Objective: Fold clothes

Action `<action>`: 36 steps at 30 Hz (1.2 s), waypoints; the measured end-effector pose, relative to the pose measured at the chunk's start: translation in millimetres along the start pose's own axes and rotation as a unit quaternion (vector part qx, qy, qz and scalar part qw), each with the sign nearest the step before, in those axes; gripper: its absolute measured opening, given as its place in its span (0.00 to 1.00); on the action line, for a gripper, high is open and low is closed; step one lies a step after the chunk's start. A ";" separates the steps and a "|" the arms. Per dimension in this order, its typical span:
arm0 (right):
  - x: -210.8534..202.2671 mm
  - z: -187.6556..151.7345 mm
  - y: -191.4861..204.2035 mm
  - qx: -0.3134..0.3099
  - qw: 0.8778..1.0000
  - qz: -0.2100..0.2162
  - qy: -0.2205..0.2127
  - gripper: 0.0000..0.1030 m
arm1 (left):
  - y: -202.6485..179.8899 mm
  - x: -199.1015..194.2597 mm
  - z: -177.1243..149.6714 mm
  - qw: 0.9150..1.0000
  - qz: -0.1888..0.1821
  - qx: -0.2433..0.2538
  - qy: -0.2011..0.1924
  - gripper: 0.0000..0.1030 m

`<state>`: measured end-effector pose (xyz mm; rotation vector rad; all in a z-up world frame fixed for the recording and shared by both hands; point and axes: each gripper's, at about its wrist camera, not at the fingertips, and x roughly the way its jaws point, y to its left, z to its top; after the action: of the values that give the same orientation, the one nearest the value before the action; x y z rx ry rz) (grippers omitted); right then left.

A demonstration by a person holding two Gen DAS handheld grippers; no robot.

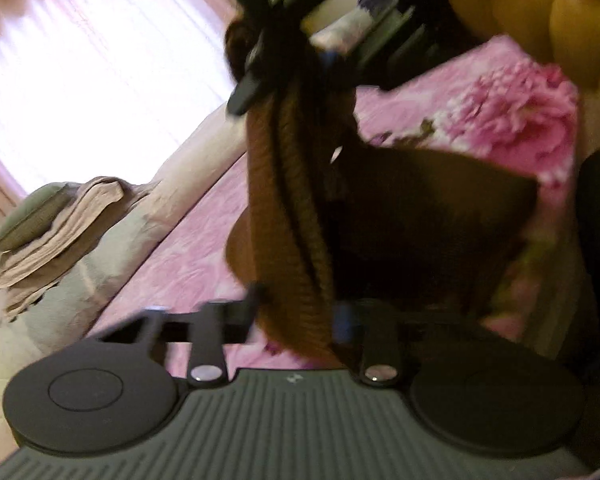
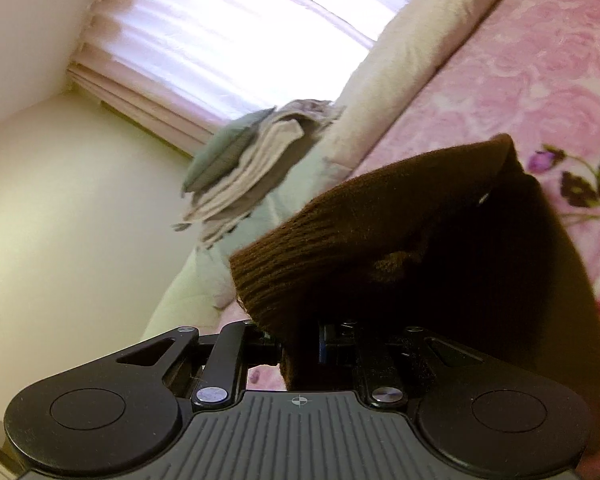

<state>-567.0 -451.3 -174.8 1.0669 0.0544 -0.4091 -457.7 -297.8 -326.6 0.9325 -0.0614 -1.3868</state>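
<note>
A brown knitted sweater (image 1: pixel 296 216) hangs stretched between my two grippers above a pink floral bed (image 1: pixel 188 248). My left gripper (image 1: pixel 300 316) is shut on the sweater's ribbed edge. In the left wrist view my right gripper (image 1: pixel 276 80) shows at the top, shut on the other end of the same ribbed edge. In the right wrist view my right gripper (image 2: pixel 300 344) is shut on the sweater (image 2: pixel 400 232), whose dark body drapes to the right over the bed (image 2: pixel 520 80) and hides the fingertips.
A cream bolster (image 2: pixel 412 48) runs along the bed's far side. A stack of folded beige and grey cloths (image 2: pixel 244 160) lies on it; the stack also shows in the left wrist view (image 1: pixel 52 224). A bright curtained window (image 1: pixel 92 64) is behind. A yellow padded headboard (image 1: pixel 540 8) stands at upper right.
</note>
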 end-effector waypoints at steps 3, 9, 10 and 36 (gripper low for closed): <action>-8.4 -5.0 -7.2 -0.006 1.000 -0.001 -0.002 0.13 | 1.5 -4.6 -8.3 1.000 -0.006 -0.003 0.005 0.14; -32.6 -50.7 -71.5 0.034 0.995 -0.086 0.047 0.14 | -14.4 -3.6 -28.5 0.999 -0.027 0.016 0.028 0.15; -36.3 -56.8 -82.8 0.050 0.993 -0.096 0.053 0.14 | -18.0 -4.1 -30.2 0.999 -0.027 0.023 0.029 0.15; -41.7 69.7 -93.3 -0.227 0.964 -0.134 0.013 0.78 | 64.2 0.8 -1.1 0.987 -0.099 -0.126 -0.005 0.41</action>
<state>-648.9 -537.4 -209.0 0.6101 0.3047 -0.5935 -405.4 -304.3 -289.9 0.7354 0.2003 -1.5407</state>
